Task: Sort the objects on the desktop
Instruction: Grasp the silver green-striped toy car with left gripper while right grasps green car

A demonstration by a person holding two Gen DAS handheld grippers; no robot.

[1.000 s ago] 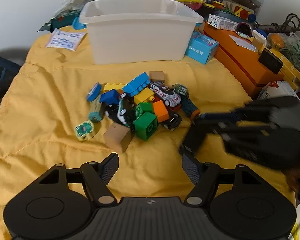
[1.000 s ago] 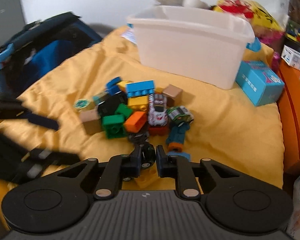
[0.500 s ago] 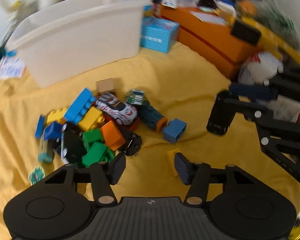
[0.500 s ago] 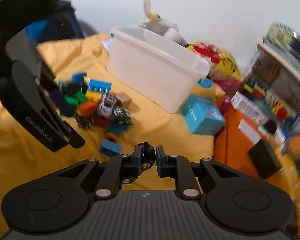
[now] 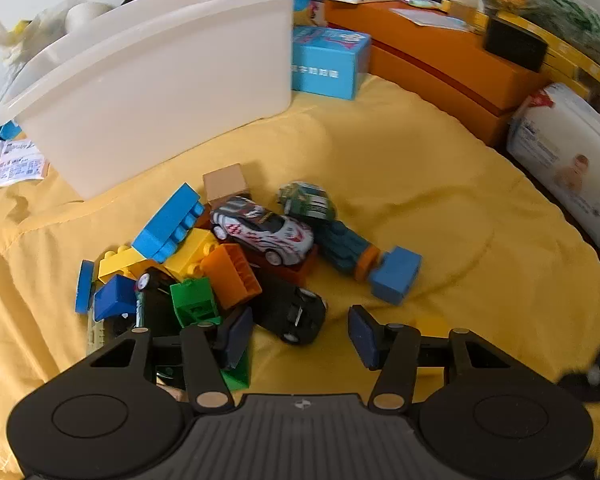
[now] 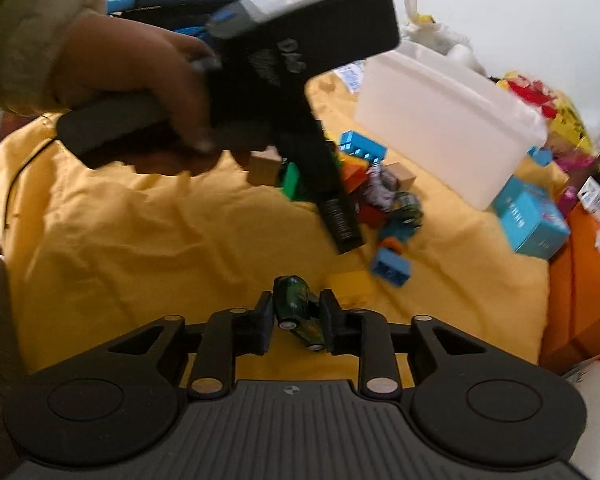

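Observation:
A heap of toy blocks and toy cars (image 5: 236, 256) lies on the yellow cloth (image 5: 440, 208) in front of a white plastic bin (image 5: 152, 76). My left gripper (image 5: 298, 332) is open, low over the near edge of the heap, with a black toy car (image 5: 296, 312) between its fingers. My right gripper (image 6: 296, 314) is shut on a dark green toy car (image 6: 298, 306) and holds it above the cloth, near side of the heap. The left gripper and the hand holding it (image 6: 236, 92) fill the upper left of the right wrist view.
A blue box (image 5: 328, 62) stands right of the bin. Orange boxes (image 5: 440, 60) and clutter line the right edge, with a white pack (image 5: 568, 160) beside them. A paper packet (image 5: 16, 164) lies left of the bin. A loose blue block (image 5: 396, 274) lies right of the heap.
My left gripper has moved closer and lower to the heap, its fingers now on either side of the black car. My right gripper has drawn back and to the left, still holding the green car.

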